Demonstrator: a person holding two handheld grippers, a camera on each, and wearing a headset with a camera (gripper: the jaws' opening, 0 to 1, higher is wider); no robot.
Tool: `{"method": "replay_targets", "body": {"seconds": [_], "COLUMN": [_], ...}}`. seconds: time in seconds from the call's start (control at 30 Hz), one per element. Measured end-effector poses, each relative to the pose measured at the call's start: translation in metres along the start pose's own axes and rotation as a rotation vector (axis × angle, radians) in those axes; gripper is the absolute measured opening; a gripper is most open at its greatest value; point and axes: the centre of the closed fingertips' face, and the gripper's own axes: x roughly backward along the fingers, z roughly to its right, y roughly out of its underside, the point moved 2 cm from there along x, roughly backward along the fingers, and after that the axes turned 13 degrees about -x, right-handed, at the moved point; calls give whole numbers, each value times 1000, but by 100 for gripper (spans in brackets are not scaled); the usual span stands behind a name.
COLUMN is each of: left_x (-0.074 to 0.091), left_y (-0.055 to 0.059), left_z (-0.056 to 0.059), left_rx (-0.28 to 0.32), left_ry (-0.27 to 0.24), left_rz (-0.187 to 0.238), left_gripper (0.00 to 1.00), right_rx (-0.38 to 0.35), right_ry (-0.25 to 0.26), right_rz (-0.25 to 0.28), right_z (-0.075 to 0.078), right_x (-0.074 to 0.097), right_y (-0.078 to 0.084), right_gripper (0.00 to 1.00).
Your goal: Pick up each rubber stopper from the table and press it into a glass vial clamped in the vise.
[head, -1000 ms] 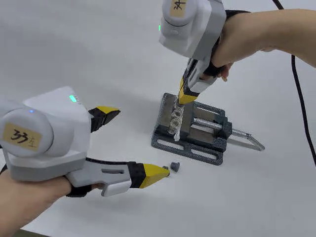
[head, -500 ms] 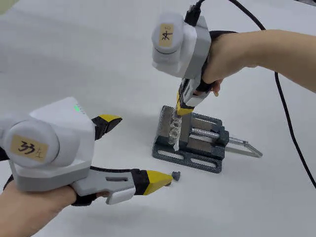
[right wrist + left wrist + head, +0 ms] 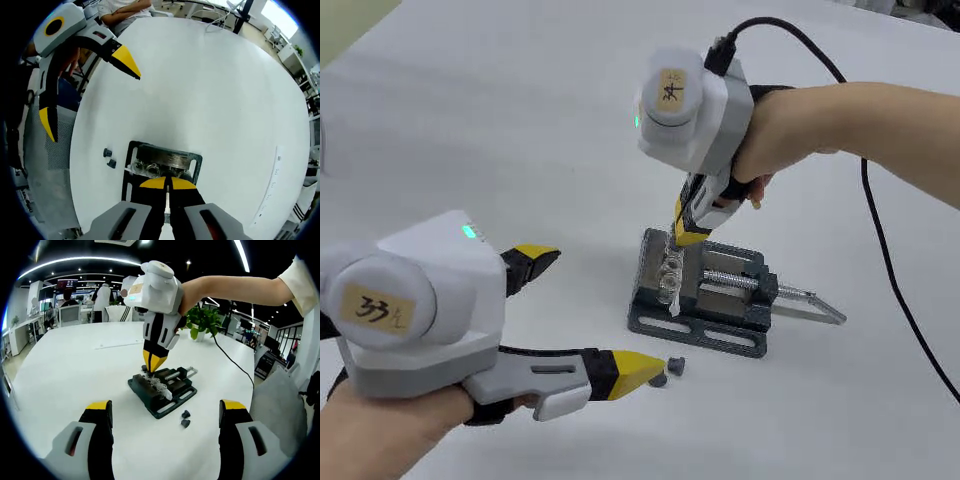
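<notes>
A dark vise (image 3: 715,310) (image 3: 150,392) (image 3: 167,154) clamps a row of clear glass vials (image 3: 668,280) (image 3: 145,169). My right gripper (image 3: 682,238) (image 3: 152,365) (image 3: 167,183) points down, shut, with its tips at the rear vial; I cannot see anything between them. Two small dark rubber stoppers (image 3: 677,367) (image 3: 185,418) (image 3: 109,157) lie on the white table in front of the vise. My left gripper (image 3: 610,315) (image 3: 165,407) is open, and its lower fingertip (image 3: 655,374) rests right beside the stoppers.
The vise's screw handle (image 3: 810,300) sticks out to the right. A black cable (image 3: 880,260) trails from the right gripper across the table. Bare white tabletop (image 3: 520,130) surrounds the vise. Office desks and people stand far behind in the left gripper view.
The head camera has shifted. Both grippers keep their places: the right one at the vials, the left one open by the stoppers.
</notes>
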Motion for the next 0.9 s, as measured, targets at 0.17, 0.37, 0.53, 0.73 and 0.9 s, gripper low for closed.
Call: {"method": "replay_targets", "body": {"seconds": [0.17,0.37,0.53,0.73,0.9], "left_x": [0,1,1,2,1], "left_y": [1,2,3,5,5], "left_z": [0,0,0,1,2], "left_rx": [-4,-5,-4,-4,-4], "left_ry": [4,6,6,8,11], "left_rz": [-2,-7,-11,-17,-17], "left_gripper": [87,87,87,87,87], "right_rx": [-18,-37,-25,-33,-32], "right_ry": [6,2,10,12,15], "right_rz": [65,114,119,128,125], "right_z": [1,0,0,2,3], "right_x": [-1,-1,-1,-2,-2], "right_y": [1,0,0,-1,-2], "right_gripper": [0,0,0,0,0]}}
